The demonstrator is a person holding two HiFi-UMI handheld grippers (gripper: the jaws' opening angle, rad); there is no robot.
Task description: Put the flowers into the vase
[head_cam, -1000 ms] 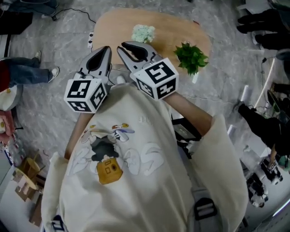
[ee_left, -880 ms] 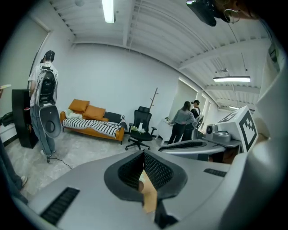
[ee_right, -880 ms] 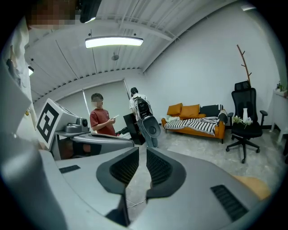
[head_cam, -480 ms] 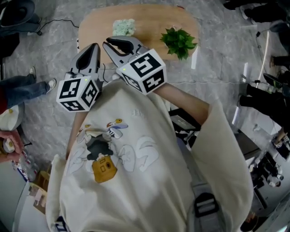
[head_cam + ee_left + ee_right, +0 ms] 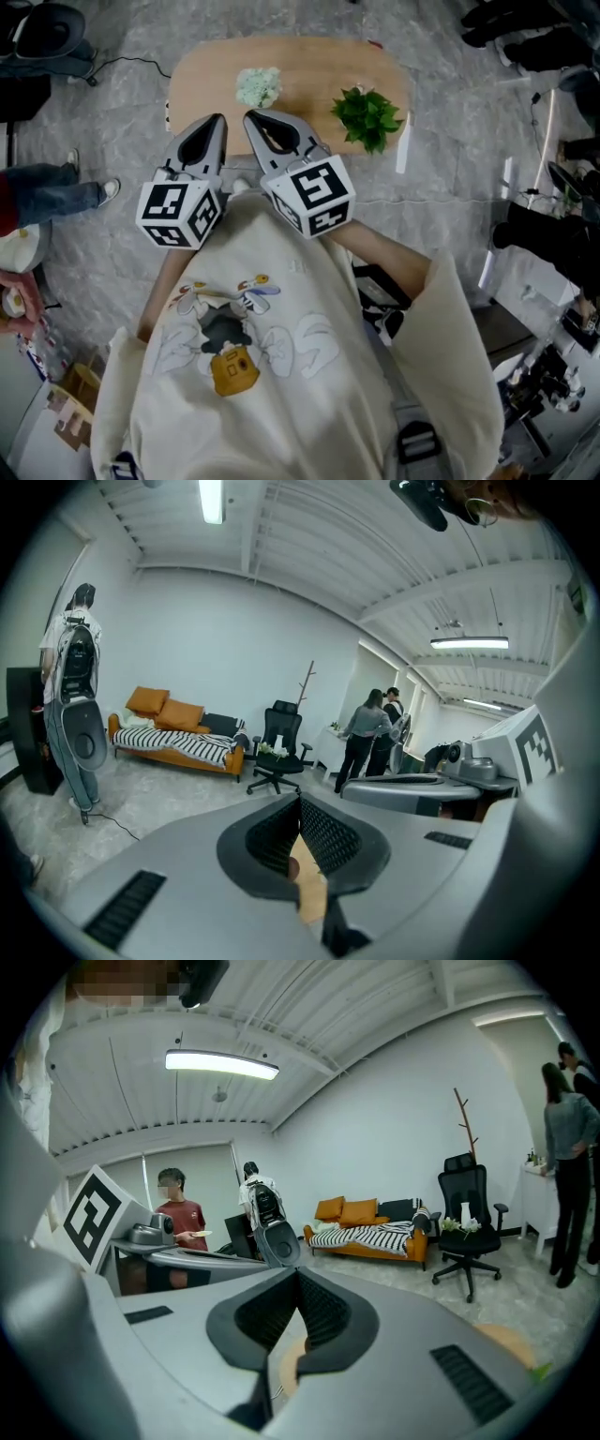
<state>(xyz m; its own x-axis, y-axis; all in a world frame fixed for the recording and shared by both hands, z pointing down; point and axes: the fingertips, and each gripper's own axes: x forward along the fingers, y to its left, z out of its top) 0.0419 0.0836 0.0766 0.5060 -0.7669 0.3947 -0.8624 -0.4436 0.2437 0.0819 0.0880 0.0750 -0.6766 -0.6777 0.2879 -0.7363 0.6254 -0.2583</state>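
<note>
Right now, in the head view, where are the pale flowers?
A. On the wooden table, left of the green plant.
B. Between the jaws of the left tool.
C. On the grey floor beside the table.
A: the pale flowers rest on the wooden table, left of the green plant, and the left tool is shut with nothing in it.

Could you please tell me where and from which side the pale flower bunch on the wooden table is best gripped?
Probably by the stems just under the pale flower bunch, coming in level from the near edge of the wooden table. Only its rounded soft head shows from above, and that would likely crush; the stems are hidden beneath.
</note>
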